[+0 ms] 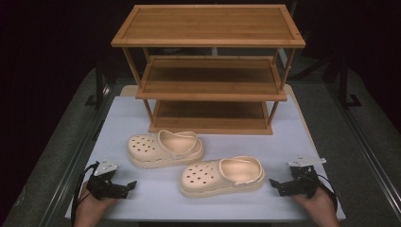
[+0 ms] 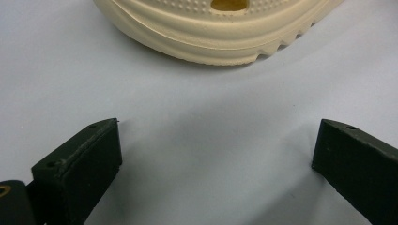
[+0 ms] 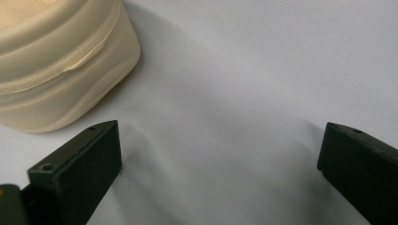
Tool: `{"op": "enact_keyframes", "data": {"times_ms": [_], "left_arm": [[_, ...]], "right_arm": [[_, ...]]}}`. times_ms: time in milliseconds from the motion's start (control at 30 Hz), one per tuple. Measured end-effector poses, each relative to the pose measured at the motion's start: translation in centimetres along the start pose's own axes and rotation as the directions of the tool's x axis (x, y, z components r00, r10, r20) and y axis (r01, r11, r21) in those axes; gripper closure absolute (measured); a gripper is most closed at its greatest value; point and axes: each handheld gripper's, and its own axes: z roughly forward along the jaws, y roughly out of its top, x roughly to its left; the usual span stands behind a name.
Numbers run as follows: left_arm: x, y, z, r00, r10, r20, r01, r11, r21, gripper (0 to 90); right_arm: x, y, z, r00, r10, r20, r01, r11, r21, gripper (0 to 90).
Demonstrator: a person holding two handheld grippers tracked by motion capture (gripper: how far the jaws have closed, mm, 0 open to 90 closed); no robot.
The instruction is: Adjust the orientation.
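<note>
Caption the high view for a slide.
Two cream clogs lie before an empty wooden rack, open tools flanking them.

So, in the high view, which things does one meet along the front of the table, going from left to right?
Left gripper → rear clog → front clog → right gripper.

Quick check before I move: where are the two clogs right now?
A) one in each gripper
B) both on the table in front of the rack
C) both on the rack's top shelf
B: both clogs lie on the table before the rack, its shelves bare.
</note>
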Motion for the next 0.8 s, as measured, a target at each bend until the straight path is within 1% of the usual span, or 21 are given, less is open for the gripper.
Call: {"op": "enact_keyframes", "data": {"times_ms": [133,167,200,233,267,300,333,367,400,433,467,500,533,567,600,633,667,700,733,767,800], "left_arm": [[0.0,0.0,0.0,1.0000,0.001,0.000,-0.001,1.0000,0.000,1.2],[0.0,0.1,0.0,1.0000,-0.002,-0.001,0.002,1.0000,0.000,1.3],[0.0,0.1,-0.1,1.0000,-0.006,0.000,0.006,0.9999,-0.009,2.2],[0.0,0.1,-0.1,1.0000,-0.006,0.000,0.006,0.9999,-0.009,5.9],[0.0,0.2,-0.3,0.9998,-0.013,0.014,0.013,0.9994,-0.033,13.2],[0.0,0.2,-0.3,0.9998,-0.013,0.014,0.013,0.9994,-0.033,15.8],[0.0,0.4,-0.4,0.9999,-0.017,0.003,0.017,0.9994,-0.031,15.9],[0.0,0.4,-0.4,0.9999,-0.017,0.003,0.017,0.9994,-0.031,17.9],[-0.1,0.4,-0.5,0.9998,-0.017,0.006,0.018,0.9995,-0.028,17.9],[-0.1,0.5,-0.6,0.9997,-0.017,0.018,0.018,0.9992,-0.037,32.3],[-0.1,0.6,-0.8,0.9996,-0.019,0.021,0.020,0.9988,-0.045,32.3],[-0.1,1.0,-1.1,0.9993,-0.021,0.032,0.023,0.9989,-0.042,42.7],[-0.1,1.0,-1.1,0.9993,-0.021,0.032,0.023,0.9989,-0.042,47.3],[-0.1,1.1,-1.2,0.9994,-0.021,0.029,0.022,0.9987,-0.047,47.3],[-0.1,1.4,-1.4,0.9992,-0.025,0.031,0.026,0.9986,-0.045,51.7],[0.1,1.7,-1.7,0.9991,-0.026,0.033,0.028,0.9989,-0.038,61.1],[0.1,1.7,-1.7,0.9991,-0.026,0.033,0.028,0.9989,-0.038,65.1],[0.2,1.9,-1.8,0.9988,-0.036,0.034,0.037,0.9987,-0.034,70.8],[0.4,2.0,-1.8,0.9981,-0.042,0.045,0.043,0.9987,-0.028,70.8],[0.5,2.2,-1.8,0.9970,-0.056,0.054,0.057,0.9982,-0.020,75.6],[0.6,2.4,-1.9,0.9960,-0.068,0.058,0.069,0.9975,-0.015,87.7]], "right_arm": [[-0.1,0.1,0.0,1.0000,0.003,-0.006,-0.003,1.000,0.001,0.0],[-0.1,0.1,-0.1,1.0000,0.007,-0.004,-0.007,1.000,0.004,1.8],[-0.1,0.1,-0.2,1.0000,0.001,0.001,-0.001,1.000,0.005,5.9],[-0.1,0.1,-0.2,1.0000,0.001,0.001,-0.001,1.000,0.005,5.9],[-0.3,0.4,-0.6,0.9998,-0.006,-0.017,0.006,1.000,-0.002,19.2],[-0.3,0.4,-0.6,0.9998,-0.006,-0.017,0.006,1.000,-0.002,19.2],[-0.6,0.8,-0.9,0.9996,0.009,-0.026,-0.009,1.000,-0.001,25.1],[-0.6,1.2,-1.1,0.9993,0.010,-0.035,-0.010,1.000,-0.001,30.0],[-0.6,1.2,-1.1,0.9993,0.010,-0.035,-0.010,1.000,-0.001,30.0],[-0.4,2.0,-1.6,0.9986,-0.006,-0.053,0.005,1.000,-0.015,42.4],[-0.4,2.0,-1.6,0.9986,-0.006,-0.053,0.005,1.000,-0.015,42.4],[-0.2,3.3,-1.9,0.9967,-0.039,-0.071,0.038,0.999,-0.022,54.6],[-0.1,3.7,-1.9,0.9951,-0.055,-0.082,0.053,0.998,-0.026,59.8],[-0.1,3.7,-1.9,0.9951,-0.055,-0.082,0.053,0.998,-0.026,59.8],[0.1,4.4,-2.0,0.9935,-0.067,-0.092,0.065,0.997,-0.034,64.1],[0.2,5.9,-2.0,0.9877,-0.085,-0.131,0.078,0.995,-0.058,74.8],[0.2,6.4,-2.0,0.9856,-0.086,-0.145,0.077,0.995,-0.067,78.9],[0.2,7.0,-1.9,0.9839,-0.087,-0.156,0.077,0.995,-0.069,82.9],[0.2,7.0,-1.9,0.9839,-0.087,-0.156,0.077,0.995,-0.069,82.9],[0.3,7.7,-1.7,0.9815,-0.091,-0.169,0.080,0.994,-0.068,85.4],[0.4,9.2,-1.2,0.9742,-0.101,-0.202,0.088,0.994,-0.068,89.5]]}}
